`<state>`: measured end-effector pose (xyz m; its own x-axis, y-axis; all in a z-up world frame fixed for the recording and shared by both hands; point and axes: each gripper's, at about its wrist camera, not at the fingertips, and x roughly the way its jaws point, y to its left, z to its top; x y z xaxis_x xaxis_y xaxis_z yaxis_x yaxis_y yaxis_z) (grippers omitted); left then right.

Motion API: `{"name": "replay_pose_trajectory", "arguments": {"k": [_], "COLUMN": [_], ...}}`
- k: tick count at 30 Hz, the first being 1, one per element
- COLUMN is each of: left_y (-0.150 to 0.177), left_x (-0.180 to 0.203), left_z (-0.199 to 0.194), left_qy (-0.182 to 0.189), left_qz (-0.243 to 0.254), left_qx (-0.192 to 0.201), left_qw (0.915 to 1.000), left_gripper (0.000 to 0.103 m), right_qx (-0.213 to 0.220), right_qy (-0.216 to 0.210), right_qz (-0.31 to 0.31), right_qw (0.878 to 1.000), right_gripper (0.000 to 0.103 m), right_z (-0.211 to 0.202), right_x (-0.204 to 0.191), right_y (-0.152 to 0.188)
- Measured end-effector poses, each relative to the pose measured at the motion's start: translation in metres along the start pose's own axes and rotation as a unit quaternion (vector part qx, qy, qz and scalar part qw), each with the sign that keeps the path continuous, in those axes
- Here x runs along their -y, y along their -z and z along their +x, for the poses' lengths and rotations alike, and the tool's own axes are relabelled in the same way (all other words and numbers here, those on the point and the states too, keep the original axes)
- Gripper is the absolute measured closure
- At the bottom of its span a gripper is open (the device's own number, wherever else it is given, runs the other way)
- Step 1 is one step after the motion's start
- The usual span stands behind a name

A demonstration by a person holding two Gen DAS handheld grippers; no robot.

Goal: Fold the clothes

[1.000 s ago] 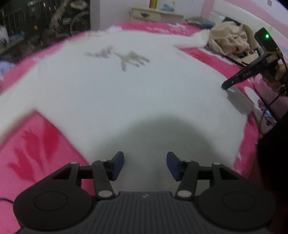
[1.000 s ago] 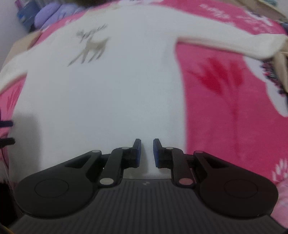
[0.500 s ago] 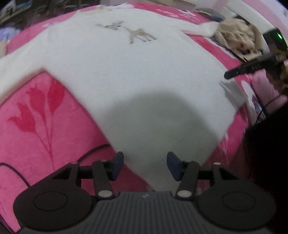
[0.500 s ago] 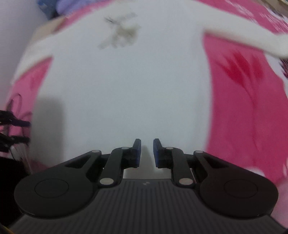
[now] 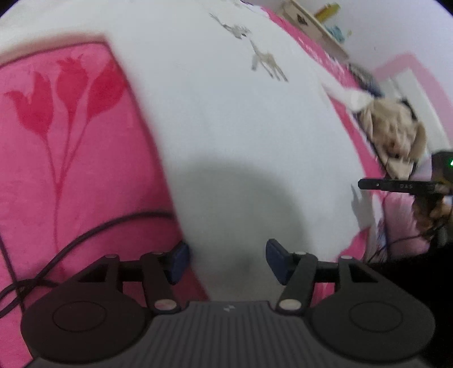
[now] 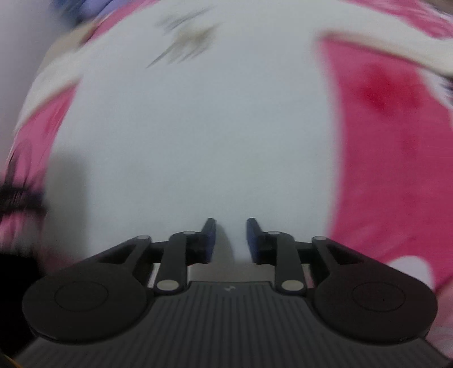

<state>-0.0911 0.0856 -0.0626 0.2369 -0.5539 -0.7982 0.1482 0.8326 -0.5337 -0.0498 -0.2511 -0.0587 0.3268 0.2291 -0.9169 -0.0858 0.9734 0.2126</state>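
Note:
A white sweater [image 5: 226, 127] with a grey deer print [image 5: 266, 61] lies flat on a pink blanket [image 5: 70, 141], sleeves spread. My left gripper [image 5: 228, 261] hovers over the sweater's lower left corner at the hem, its jaws opening, with only flat fabric below them. My right gripper [image 6: 230, 240] is low over the hem on the other side, jaws opening, nothing pinched. The sweater [image 6: 198, 136] fills the blurred right wrist view. The right gripper's fingers [image 5: 396, 186] show as a dark bar at the sweater's right edge.
The blanket has red tulip shapes [image 5: 68, 90]. A black cable [image 5: 85, 235] runs across it near my left gripper. A beige heap of clothes [image 5: 396, 133] lies beyond the right sleeve. A person's hand [image 5: 430, 215] holds the right gripper. A pale shelf [image 5: 311, 25] stands at the back.
The left view has rolled and shifted toward the sweater's lower left corner, bringing more pink blanket into view. The right gripper's jaws have parted from a narrow gap, and its view has blurred.

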Motion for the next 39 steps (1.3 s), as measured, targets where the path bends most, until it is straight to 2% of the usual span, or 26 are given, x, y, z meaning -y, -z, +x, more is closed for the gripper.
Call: {"name": "replay_pose_trajectory", "arguments": {"k": [2, 4, 6, 8, 12, 14, 18, 20, 22, 24, 26, 30, 32, 37, 39], "left_y": [0.002, 0.006, 0.012, 0.018, 0.029, 0.033, 0.037, 0.039, 0.039, 0.039, 0.038, 0.031, 0.031, 0.038, 0.038], "left_x": [-0.002, -0.001, 0.002, 0.006, 0.012, 0.013, 0.011, 0.011, 0.012, 0.016, 0.018, 0.011, 0.010, 0.010, 0.011], "left_z": [0.002, -0.001, -0.004, -0.007, -0.004, 0.003, 0.012, 0.012, 0.009, 0.006, 0.000, -0.014, -0.013, 0.004, -0.001], "left_qy": [0.007, 0.020, 0.031, 0.042, 0.058, 0.050, 0.044, 0.031, 0.024, 0.018, 0.015, 0.029, 0.022, -0.005, -0.011], "left_qz": [-0.005, 0.001, 0.014, 0.025, 0.045, 0.051, 0.035, 0.043, 0.050, 0.063, 0.075, 0.067, 0.077, 0.107, 0.122], "left_qx": [-0.002, -0.006, -0.016, -0.031, -0.066, -0.079, -0.082, -0.079, -0.078, -0.076, -0.075, -0.082, -0.086, -0.102, -0.115], "left_qw": [1.0000, 0.9998, 0.9993, 0.9983, 0.9951, 0.9943, 0.9950, 0.9955, 0.9954, 0.9949, 0.9942, 0.9940, 0.9930, 0.9890, 0.9857], "left_gripper": [0.053, 0.061, 0.065, 0.072, 0.073, 0.073, 0.078, 0.090, 0.094, 0.097, 0.098, 0.099, 0.099, 0.097, 0.090], "right_qx": [0.008, 0.007, 0.003, 0.008, 0.021, 0.019, -0.030, -0.034, -0.038, -0.050, -0.059, -0.065, -0.072, -0.105, -0.104], "right_qy": [0.010, -0.004, -0.024, -0.028, -0.022, -0.022, -0.045, -0.052, -0.054, -0.042, -0.037, -0.031, -0.011, 0.046, 0.063], "right_qz": [0.061, 0.112, 0.142, 0.146, 0.166, 0.188, 0.223, 0.224, 0.217, 0.194, 0.175, 0.138, 0.117, 0.078, 0.061], "right_qw": [0.998, 0.994, 0.990, 0.989, 0.986, 0.982, 0.973, 0.973, 0.974, 0.979, 0.982, 0.988, 0.990, 0.990, 0.991], "right_gripper": [0.072, 0.072, 0.072, 0.072, 0.071, 0.069, 0.068, 0.068, 0.070, 0.089, 0.096, 0.097, 0.097, 0.097, 0.094], "right_z": [0.002, 0.005, 0.009, 0.006, -0.001, -0.003, 0.008, 0.008, 0.006, 0.005, 0.002, -0.014, -0.019, 0.011, 0.016], "right_x": [0.026, 0.046, 0.055, 0.058, 0.066, 0.072, 0.076, 0.072, 0.068, 0.061, 0.056, 0.044, 0.039, 0.028, 0.021], "right_y": [0.000, 0.004, 0.009, 0.012, 0.014, 0.015, 0.028, 0.035, 0.040, 0.041, 0.038, 0.024, 0.019, 0.025, 0.025]}}
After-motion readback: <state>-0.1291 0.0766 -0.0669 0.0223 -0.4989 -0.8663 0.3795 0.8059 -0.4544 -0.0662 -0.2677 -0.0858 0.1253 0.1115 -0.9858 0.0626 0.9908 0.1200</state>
